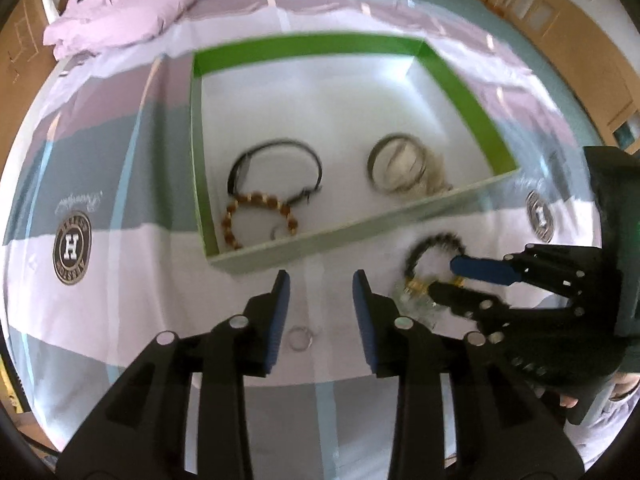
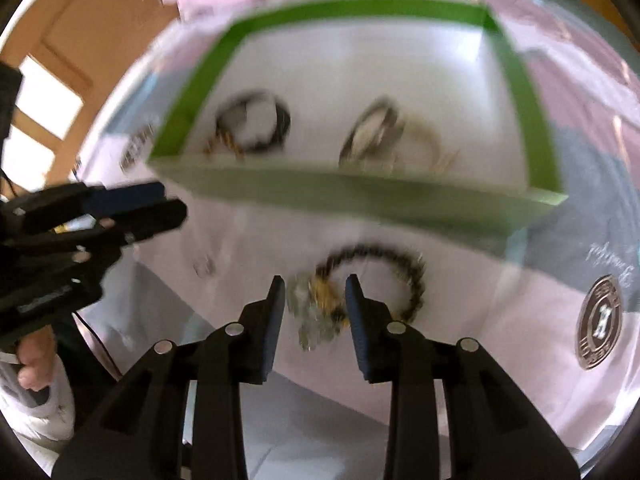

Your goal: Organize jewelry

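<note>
My right gripper [image 2: 315, 300] sits nearest, jaws parted around the tangled charm end of the dark bracelet [image 2: 384, 276], pads either side but not yet pinching it. The bracelet lies on the bedspread [image 1: 120, 184], just outside the near wall of the green box [image 1: 400, 224].

My worry is the clasp cluster: if I close on loose charms only, the beaded loop may dangle and catch the box's near wall as I lift it over. The right view is smeared, so I cannot judge contact well.

My left gripper [image 1: 320, 300] hangs open and empty over a small ring [image 1: 300, 338] lying between its fingers, left of the bracelet. The two grippers are close together; a sideways swing could knock them.

Inside the box, a black band [image 1: 276, 172] and brown beads [image 1: 260, 216] fill the near left, silver bangles [image 1: 394, 172] the near right. The far half is bare, so there is room to drop.
</note>
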